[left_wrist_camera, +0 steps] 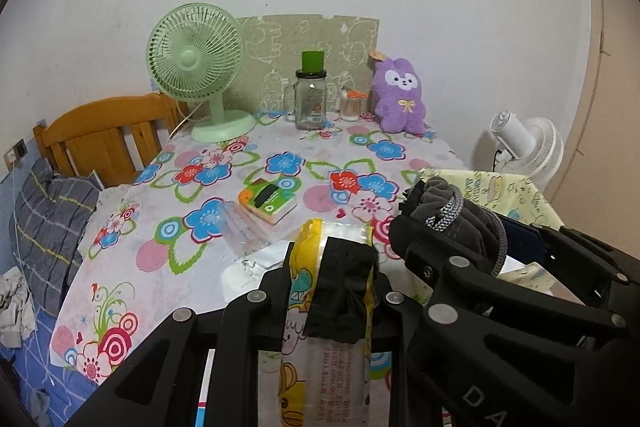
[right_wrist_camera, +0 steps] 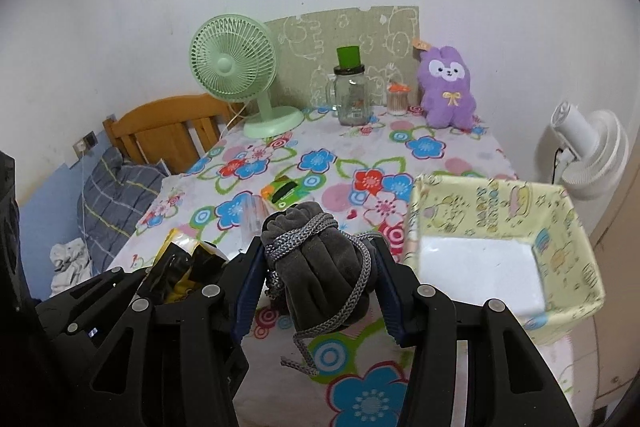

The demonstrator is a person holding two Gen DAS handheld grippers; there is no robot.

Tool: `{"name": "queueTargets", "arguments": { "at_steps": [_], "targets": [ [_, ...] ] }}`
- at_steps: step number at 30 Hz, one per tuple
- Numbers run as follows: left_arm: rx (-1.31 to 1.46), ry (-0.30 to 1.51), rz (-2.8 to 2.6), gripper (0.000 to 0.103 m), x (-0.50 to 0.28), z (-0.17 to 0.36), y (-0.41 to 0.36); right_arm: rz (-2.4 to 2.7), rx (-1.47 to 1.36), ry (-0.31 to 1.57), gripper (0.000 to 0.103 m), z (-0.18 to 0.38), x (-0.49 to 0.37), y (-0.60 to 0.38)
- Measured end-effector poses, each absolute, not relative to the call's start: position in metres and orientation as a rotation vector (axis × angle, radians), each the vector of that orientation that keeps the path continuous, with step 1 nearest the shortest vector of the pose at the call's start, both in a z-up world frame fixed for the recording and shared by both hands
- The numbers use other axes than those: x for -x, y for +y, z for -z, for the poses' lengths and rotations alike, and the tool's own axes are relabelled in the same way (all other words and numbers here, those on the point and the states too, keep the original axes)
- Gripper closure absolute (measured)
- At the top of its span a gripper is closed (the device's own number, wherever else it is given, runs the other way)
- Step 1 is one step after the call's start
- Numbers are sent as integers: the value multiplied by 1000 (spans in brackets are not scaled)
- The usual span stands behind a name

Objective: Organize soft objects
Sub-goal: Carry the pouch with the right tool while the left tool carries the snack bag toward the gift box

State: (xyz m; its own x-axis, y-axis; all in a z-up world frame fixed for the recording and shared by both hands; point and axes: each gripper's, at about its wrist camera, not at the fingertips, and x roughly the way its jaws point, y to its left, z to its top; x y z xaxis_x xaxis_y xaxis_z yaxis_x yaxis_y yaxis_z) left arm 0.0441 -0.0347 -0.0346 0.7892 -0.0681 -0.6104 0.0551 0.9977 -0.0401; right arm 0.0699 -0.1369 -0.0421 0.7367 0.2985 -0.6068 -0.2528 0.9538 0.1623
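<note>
We are mid-carry: the left gripper [left_wrist_camera: 332,291] is clamped on a yellow packet [left_wrist_camera: 320,343], the right gripper [right_wrist_camera: 320,267] squeezes a grey pouch [right_wrist_camera: 320,267], both above the table's [right_wrist_camera: 360,155] near edge. Next, probably, we swing each over the bin [right_wrist_camera: 568,211] at the right edge and let go.

Premises: a bedroom in a private home. The tabletop [right_wrist_camera: 460,163] carries a flowered cloth and stands against a plain white wall. Beside it sits a wooden headboard [right_wrist_camera: 168,127] with a checked pillow [right_wrist_camera: 116,191] and blue bedding below. Household items line the back of the tabletop: a green desk fan [right_wrist_camera: 236,71], a glass jar [right_wrist_camera: 352,99] and a purple plush toy [right_wrist_camera: 448,91]. A white fan [right_wrist_camera: 592,155] stands at the right.
</note>
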Motion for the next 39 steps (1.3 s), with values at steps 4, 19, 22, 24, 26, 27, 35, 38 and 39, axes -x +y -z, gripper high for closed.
{"name": "queueTargets", "arguments": {
  "at_steps": [4,19,22,24,26,27,35,38,39],
  "targets": [
    [23,655,69,81,-45,26,-39,-313,-63,676,48,34,-71,-142],
    [-40,597,191,81,-57,-7,-57,-203,-89,614,48,-2,-75,-160],
    [-60,589,241,81,-63,-10,-59,-139,-97,601,48,-5,-76,-162],
    [-73,578,279,81,-67,-12,-61,-108,-106,593,48,-7,-74,-163],
    [-82,577,312,81,-71,-13,-64,-67,-111,586,48,-8,-75,-166],
    [-87,578,321,81,-73,-13,-65,-50,-118,586,48,-9,-77,-167],
    [-122,576,416,81,-95,-13,-84,30,-147,552,48,-7,-88,-181],
    [-115,582,451,81,-102,-10,-91,62,-147,543,48,-6,-92,-189],
    [-113,582,459,81,-103,-9,-94,70,-148,547,48,-5,-93,-192]
  ]
}}
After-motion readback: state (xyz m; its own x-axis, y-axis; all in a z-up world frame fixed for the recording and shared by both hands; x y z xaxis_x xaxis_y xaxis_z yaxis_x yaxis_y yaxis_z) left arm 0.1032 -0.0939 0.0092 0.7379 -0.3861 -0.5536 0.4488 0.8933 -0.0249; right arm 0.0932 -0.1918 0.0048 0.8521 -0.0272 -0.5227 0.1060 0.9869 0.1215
